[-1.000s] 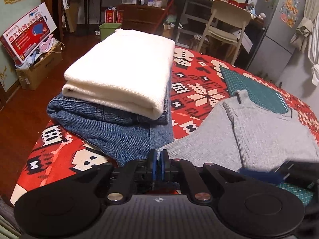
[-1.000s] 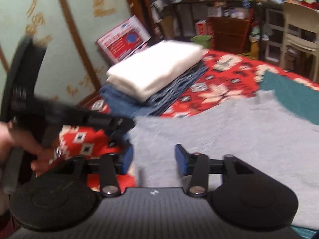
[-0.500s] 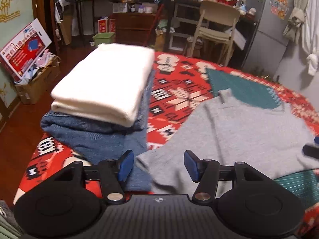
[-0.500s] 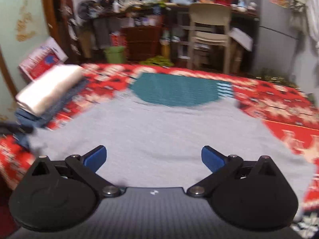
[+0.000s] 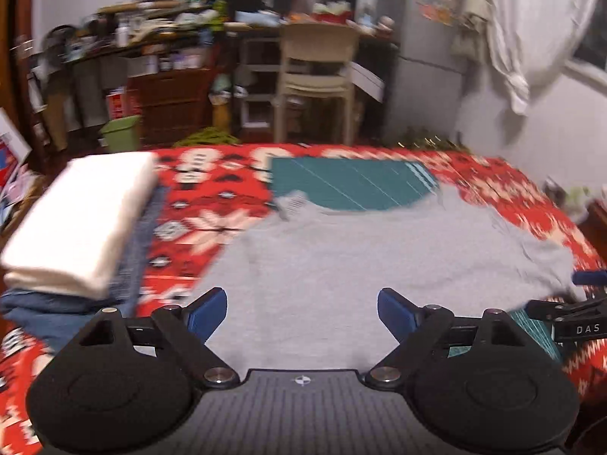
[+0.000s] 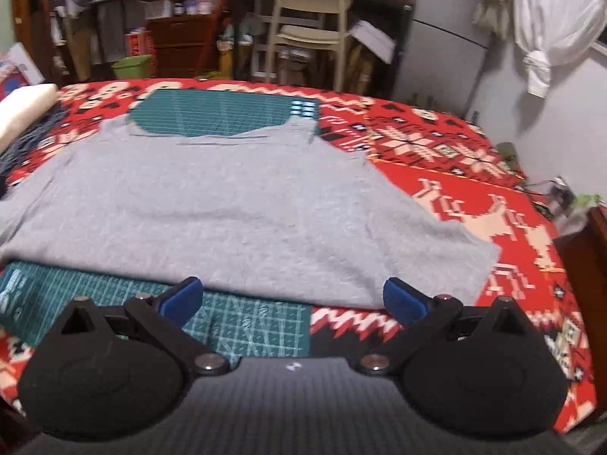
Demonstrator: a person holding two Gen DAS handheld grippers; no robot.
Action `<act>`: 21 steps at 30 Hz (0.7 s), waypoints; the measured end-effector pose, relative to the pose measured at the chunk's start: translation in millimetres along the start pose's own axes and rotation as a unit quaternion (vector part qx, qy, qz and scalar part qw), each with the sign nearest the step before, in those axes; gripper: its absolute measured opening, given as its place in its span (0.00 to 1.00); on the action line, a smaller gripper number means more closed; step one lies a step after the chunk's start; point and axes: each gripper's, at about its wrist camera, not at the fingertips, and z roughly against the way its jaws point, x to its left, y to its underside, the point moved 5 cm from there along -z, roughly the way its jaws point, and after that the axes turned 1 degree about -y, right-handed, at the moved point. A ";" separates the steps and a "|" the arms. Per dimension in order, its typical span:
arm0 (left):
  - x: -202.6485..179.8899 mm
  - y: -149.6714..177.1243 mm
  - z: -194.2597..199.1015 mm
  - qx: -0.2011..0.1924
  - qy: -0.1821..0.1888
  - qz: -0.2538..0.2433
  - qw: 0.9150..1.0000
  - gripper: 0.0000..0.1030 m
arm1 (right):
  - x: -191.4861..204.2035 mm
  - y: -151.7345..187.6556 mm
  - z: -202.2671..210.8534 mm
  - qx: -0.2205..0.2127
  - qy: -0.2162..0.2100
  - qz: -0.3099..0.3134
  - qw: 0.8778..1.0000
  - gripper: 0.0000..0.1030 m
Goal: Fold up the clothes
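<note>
A grey sweater [image 6: 227,208] is seen spread flat across the middle of both views, laid over a green cutting mat [image 6: 224,113] that shows beyond its collar at the top and again under its near hem [image 6: 242,326]. Both lie on a red patterned blanket [image 6: 455,174] that fills the right side of the right wrist view.

The left gripper [image 5: 302,313] is held with its blue pads wide apart and nothing between them, low in the frame over the near part of the sweater. The right gripper [image 6: 292,299] is likewise spread wide and empty, at the bottom of its frame just short of the sweater's near hem, above the mat. In the left wrist view the right gripper [image 5: 576,303] is glimpsed at the right edge, beside the sweater's sleeve end.

At the left of the left wrist view a folded white garment [image 5: 79,223] is stacked on folded blue jeans [image 5: 57,314]; that part is blurred, so the number of layers cannot be told. A pale chair [image 6: 311,19] is seen at the top centre, and a white cloth [image 6: 550,26] is hung at the upper right.
</note>
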 end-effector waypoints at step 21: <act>-71.6 53.1 -52.9 0.044 0.052 -0.059 0.996 1.00 | -6.6 33.2 -30.1 -0.015 -0.024 -0.056 0.998 0.99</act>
